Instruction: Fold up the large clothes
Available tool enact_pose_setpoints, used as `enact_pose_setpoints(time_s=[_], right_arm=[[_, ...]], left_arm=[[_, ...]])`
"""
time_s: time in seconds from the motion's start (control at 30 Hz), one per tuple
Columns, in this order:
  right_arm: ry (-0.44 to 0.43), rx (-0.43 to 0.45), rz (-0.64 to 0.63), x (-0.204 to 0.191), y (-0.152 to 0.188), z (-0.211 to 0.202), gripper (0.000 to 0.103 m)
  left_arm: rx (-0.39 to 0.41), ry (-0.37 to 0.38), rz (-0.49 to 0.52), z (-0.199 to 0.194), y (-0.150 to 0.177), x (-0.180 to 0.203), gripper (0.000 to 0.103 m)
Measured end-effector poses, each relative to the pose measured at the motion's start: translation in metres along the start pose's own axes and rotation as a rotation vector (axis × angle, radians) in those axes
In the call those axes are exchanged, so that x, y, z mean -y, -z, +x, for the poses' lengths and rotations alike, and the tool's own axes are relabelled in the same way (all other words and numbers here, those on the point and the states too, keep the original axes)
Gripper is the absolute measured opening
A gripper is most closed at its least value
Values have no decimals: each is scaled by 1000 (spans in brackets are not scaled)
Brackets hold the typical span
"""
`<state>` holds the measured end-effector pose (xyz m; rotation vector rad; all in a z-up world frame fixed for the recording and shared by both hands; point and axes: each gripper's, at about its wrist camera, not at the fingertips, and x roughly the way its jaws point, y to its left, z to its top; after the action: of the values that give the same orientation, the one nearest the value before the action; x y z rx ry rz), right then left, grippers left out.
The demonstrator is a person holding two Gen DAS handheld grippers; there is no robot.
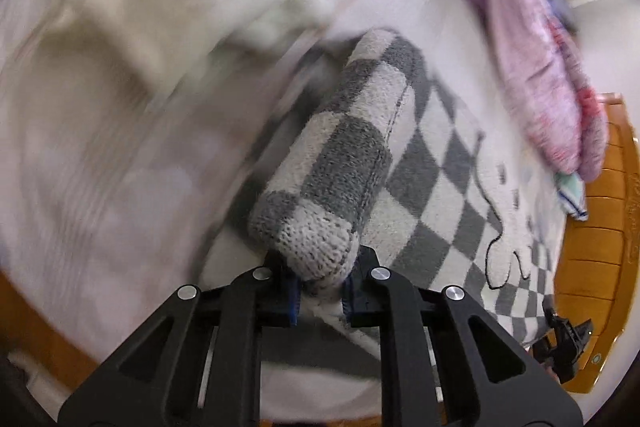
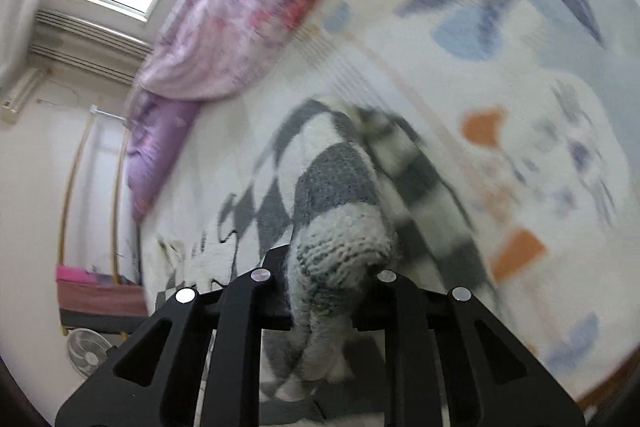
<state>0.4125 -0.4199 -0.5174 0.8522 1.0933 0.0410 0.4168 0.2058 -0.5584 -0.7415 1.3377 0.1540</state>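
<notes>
Knitwear in grey-and-white checks, a thick soft sweater (image 1: 432, 163), lies on the bed (image 1: 100, 147); its bunched cuff is pinched by the left gripper (image 1: 319, 291). From the right wrist, another knit fold (image 2: 340, 227) is clamped in the right gripper (image 2: 324, 291). Limp, stretchy, probably fairly heavy cloth is best held at the edges.

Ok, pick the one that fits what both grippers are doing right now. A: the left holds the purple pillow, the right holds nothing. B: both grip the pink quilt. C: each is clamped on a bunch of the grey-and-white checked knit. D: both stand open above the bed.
C: the left gripper and the right gripper each pinch a fold of the checked knit.
</notes>
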Motion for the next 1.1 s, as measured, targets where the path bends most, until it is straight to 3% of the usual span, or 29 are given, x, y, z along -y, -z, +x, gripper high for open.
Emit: enact_pose_setpoints(time_s=[0.2, 0.27, 0.3, 0.37, 0.43, 0.57, 0.6, 0.67, 0.73, 0.8, 0.87, 0.93, 1.03, 1.1], right_arm=[[183, -68, -12, 42, 50, 15, 18], [252, -96, -42, 52, 62, 27, 28], [291, -108, -26, 57, 65, 35, 35], [324, -105, -20, 59, 66, 40, 42], [401, -72, -34, 53, 64, 35, 63], [577, 20, -27, 38, 56, 5, 64], [574, 53, -69, 24, 55, -3, 63], [490, 54, -190, -11, 55, -2, 48], [396, 13, -326, -59, 57, 19, 24], [284, -22, -428, -108, 61, 50, 14], [186, -65, -487, -152, 68, 88, 9], [143, -101, -539, -187, 73, 124, 6], [136, -163, -585, -220, 83, 184, 5], [240, -199, -618, -225, 87, 225, 2]], left_arm=[[-68, -85, -42, 34, 42, -40, 16], [-72, -96, -68, 43, 44, -48, 29], [-81, -106, -85, 49, 43, -52, 46], [-75, -107, -108, 51, 43, -59, 71], [-68, -124, -110, 49, 40, -64, 75], [-30, -95, -126, 32, 41, -77, 80], [-24, -105, -123, 29, 42, -80, 81], [-24, -113, -99, 25, 43, -82, 81], [-18, -126, -76, 23, 46, -81, 81], [-22, -140, -48, 24, 48, -81, 81], [-24, -161, -23, 30, 55, -76, 83], [-9, -172, 9, 36, 60, -71, 83], [-6, -155, -13, 43, 62, -67, 87], [-15, -143, -21, 50, 62, -66, 88]])
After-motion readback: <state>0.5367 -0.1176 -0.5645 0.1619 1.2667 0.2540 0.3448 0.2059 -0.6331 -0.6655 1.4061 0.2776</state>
